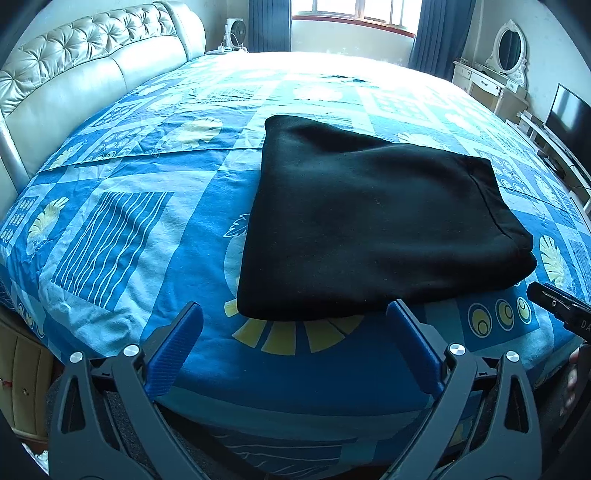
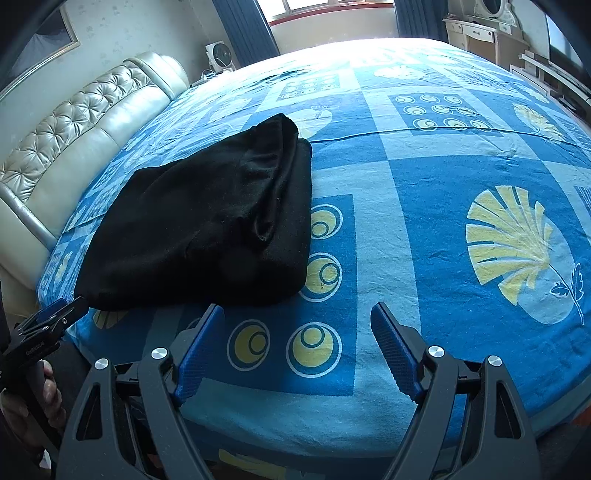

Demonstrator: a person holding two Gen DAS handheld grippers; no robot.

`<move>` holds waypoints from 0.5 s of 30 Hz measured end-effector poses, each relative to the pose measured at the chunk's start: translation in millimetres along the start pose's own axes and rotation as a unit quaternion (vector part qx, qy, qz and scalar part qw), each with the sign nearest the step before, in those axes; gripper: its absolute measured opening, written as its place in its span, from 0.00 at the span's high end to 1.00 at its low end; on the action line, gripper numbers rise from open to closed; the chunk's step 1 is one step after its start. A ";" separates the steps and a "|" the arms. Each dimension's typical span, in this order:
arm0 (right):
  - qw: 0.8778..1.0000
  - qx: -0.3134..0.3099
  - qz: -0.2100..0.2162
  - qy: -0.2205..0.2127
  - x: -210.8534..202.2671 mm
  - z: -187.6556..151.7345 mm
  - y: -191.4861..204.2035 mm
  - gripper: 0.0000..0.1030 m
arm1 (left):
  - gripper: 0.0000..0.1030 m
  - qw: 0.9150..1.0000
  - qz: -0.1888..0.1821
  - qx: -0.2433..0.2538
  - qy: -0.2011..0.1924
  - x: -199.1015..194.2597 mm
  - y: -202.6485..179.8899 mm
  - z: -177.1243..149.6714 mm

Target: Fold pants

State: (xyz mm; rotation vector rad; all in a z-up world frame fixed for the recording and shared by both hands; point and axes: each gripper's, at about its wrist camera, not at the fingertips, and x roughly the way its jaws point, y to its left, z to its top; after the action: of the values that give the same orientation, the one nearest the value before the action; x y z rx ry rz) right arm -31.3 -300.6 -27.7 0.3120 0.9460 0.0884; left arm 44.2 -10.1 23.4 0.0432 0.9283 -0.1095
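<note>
Blue-padded jaws sit nearest us in both views. Our left gripper (image 1: 294, 325) is spread wide with nothing between its pads, its right finger tip just at the near edge of the pants (image 1: 376, 221), whether touching or a little above we cannot tell. Our right gripper (image 2: 297, 325) is spread just as wide and holds nothing either; it hovers over bare sheet (image 2: 424, 258), beside the right edge of the pants and apart from them.

Beyond the jaws, the pants lie near the front edge of the bed as a thick, roughly square black bundle, several layers deep. In the right view the stacked edges show along the right side, with the top layer bulging and not quite flush.

We judge the folding done, or nearly so: no leg or waistband trails loose. What remains, if anything, is a tidy-up. That would call for lowering a gripper onto the puffed top layer to press it flat, or pinching the uneven right edge to square it with the layers beneath.

Farther back are the headboard (image 1: 74, 74) and the window (image 1: 354, 11).
</note>
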 end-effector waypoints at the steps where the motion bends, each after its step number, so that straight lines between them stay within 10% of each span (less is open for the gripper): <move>1: 1.000 0.001 0.000 0.001 0.4 -0.4 -0.1 0.22 | 0.03 1.000 -0.001 0.001 0.000 -0.3 -0.3 0.1; 15: 1.000 -0.001 0.005 0.009 3.7 -3.2 2.7 0.22 | 0.03 1.000 0.014 0.009 0.005 2.3 -0.2 -0.1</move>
State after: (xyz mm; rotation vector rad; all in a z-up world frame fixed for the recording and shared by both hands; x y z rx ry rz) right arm -31.6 -296.5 -31.5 0.3151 0.9633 0.1007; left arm 45.5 -10.5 21.5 0.0748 0.9367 -0.0914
